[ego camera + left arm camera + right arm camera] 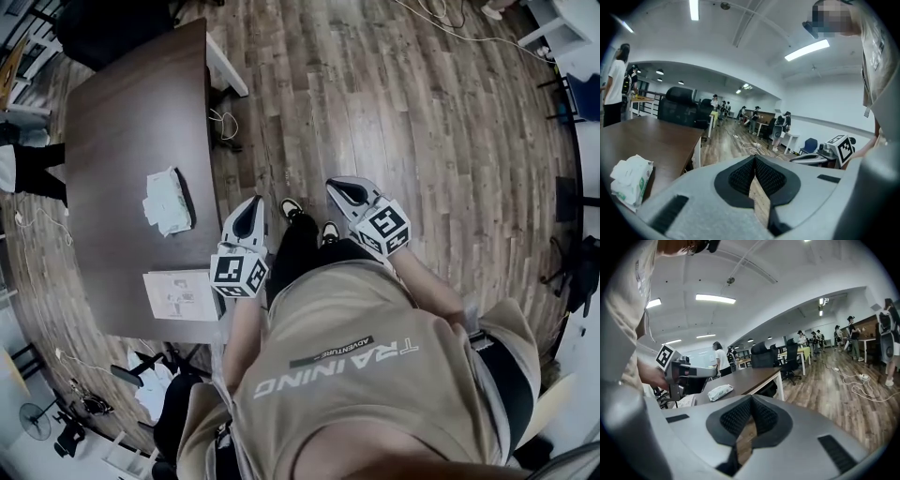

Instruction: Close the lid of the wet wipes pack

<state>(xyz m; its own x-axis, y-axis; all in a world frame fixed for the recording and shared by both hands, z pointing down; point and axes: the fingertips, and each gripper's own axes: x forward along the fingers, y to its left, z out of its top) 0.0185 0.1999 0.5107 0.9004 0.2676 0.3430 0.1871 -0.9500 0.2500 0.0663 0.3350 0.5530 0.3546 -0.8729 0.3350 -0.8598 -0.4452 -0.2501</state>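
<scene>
In the head view the wet wipes pack [169,201] lies left of centre on the brown table [112,141], a printed sheet [181,294] below it. The left gripper [249,212] and right gripper [349,188] sit mid-frame, close to the person's body and well apart from the pack, likely a resting carry before any reach. In the left gripper view the jaws meet at the tips with nothing between them, and the pack sits lower left. The right gripper view shows the same, pads together and empty, with the pack left of centre on the tabletop.
</scene>
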